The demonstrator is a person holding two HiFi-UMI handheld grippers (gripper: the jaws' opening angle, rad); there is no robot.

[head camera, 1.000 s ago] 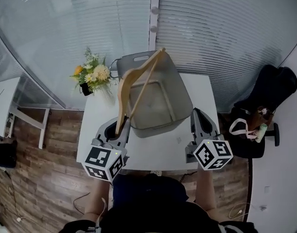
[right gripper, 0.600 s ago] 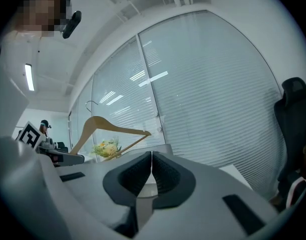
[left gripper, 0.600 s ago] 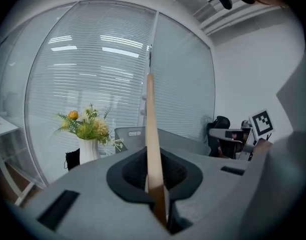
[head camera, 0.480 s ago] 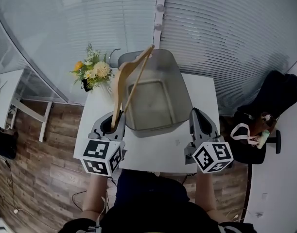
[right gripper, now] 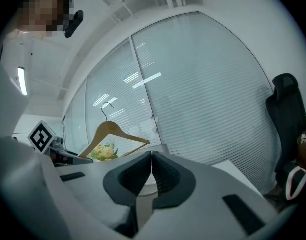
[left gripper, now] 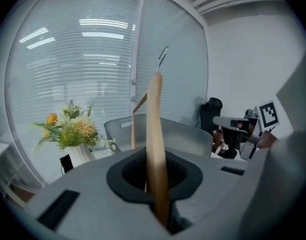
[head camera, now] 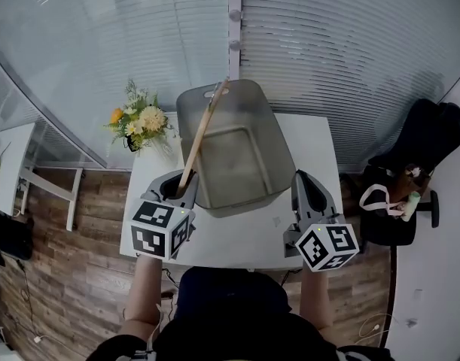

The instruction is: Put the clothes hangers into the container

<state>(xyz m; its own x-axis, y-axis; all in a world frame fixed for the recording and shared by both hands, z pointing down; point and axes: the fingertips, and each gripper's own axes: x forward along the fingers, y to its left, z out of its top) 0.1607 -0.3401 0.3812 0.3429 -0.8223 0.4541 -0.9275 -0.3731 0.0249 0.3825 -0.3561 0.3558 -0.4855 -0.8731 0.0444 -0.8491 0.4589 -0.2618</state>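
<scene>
Your left claw (head camera: 181,190) is clenched on the tip of one shoulder arm of the wooden clothes hanger (head camera: 200,135), which rises out of the jaws and leans away over the grey plastic container (head camera: 281,145) standing just beyond that claw and to its right; the hanger is not yet inside. Expect it to be light and rigid, with smooth wood that may pivot in a pinch taken so far from its middle; a hold nearer the neck, under the wire hook, would swing less, though the end grip lets you lower it in lengthwise. Your right claw (head camera: 308,192) is closed on nothing, with the container just to its left. Against a second ago, the hanger has turned from a broad triangle to nearly edge-on, its hook now seemingly above the container's far rim; the right claw has not shifted.
</scene>
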